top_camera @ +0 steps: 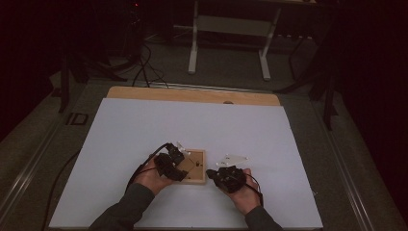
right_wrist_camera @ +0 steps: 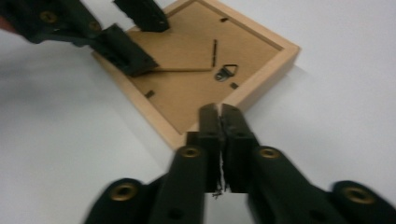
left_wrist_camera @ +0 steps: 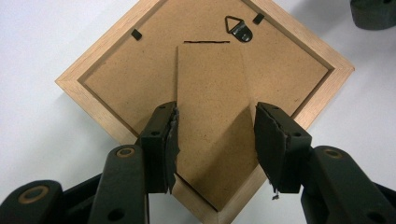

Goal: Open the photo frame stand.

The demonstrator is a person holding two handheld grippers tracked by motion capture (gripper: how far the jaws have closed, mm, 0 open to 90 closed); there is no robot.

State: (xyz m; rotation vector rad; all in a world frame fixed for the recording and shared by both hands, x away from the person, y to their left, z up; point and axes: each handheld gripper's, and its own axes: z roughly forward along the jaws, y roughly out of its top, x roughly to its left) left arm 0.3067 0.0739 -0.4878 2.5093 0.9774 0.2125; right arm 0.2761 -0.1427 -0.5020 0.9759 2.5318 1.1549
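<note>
A small light-wood picture frame [top_camera: 196,163] lies face down on the white sheet, its brown backing board [left_wrist_camera: 130,74] up, with a metal hanger [left_wrist_camera: 238,28] near one corner. My left gripper [left_wrist_camera: 215,112] straddles the fold-out stand flap [left_wrist_camera: 210,84] cut into the backing, a pad pressed on each side edge. In the right gripper view the flap [right_wrist_camera: 182,51] looks slightly raised between those jaws. My right gripper [right_wrist_camera: 220,108] is shut with nothing between its jaws, its tips at the frame's wooden rim [right_wrist_camera: 261,79] beside the hanger [right_wrist_camera: 225,72]. Both hands sit close together at the table's near middle.
The white sheet [top_camera: 192,125] covers most of a wooden table whose bare edge [top_camera: 192,95] shows at the back. Beyond it stand a white metal stand [top_camera: 228,29] and cables [top_camera: 144,67] on the dark floor. My right gripper's body [left_wrist_camera: 373,11] shows in a corner of the left gripper view.
</note>
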